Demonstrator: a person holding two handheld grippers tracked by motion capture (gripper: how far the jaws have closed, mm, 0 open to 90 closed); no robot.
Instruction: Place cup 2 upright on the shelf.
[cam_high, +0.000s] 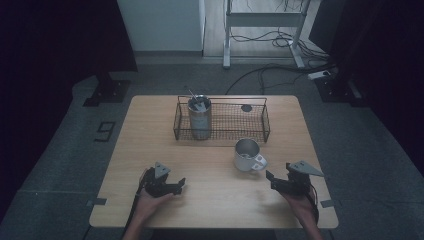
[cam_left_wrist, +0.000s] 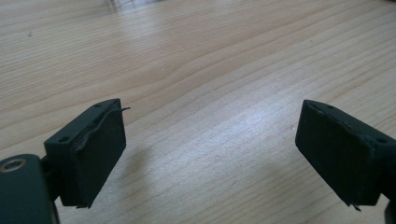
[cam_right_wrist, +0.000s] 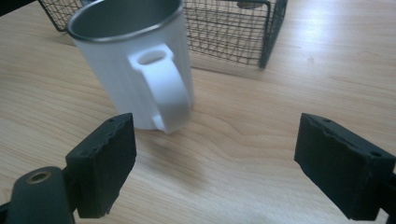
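A white mug (cam_high: 248, 155) with a metal-grey inside stands upright on the wooden table (cam_high: 150, 145), its handle turned toward the front right. In the right gripper view the mug (cam_right_wrist: 135, 60) is just ahead of the jaws, handle facing me. My right gripper (cam_high: 272, 180) is open, a short way right and in front of the mug. My right gripper (cam_right_wrist: 212, 163) has nothing between its jaws. My left gripper (cam_high: 180, 186) rests low at the front left, open. Bare wood lies between the wide-apart jaws of my left gripper (cam_left_wrist: 210, 154).
A dark wire basket (cam_high: 265, 122) stands behind the mug, mid-table. Inside its left end is a tall steel tumbler (cam_high: 199, 119) with a utensil in it. A small dark round thing (cam_high: 246, 108) lies in the basket's back right. Cables run over the floor beyond.
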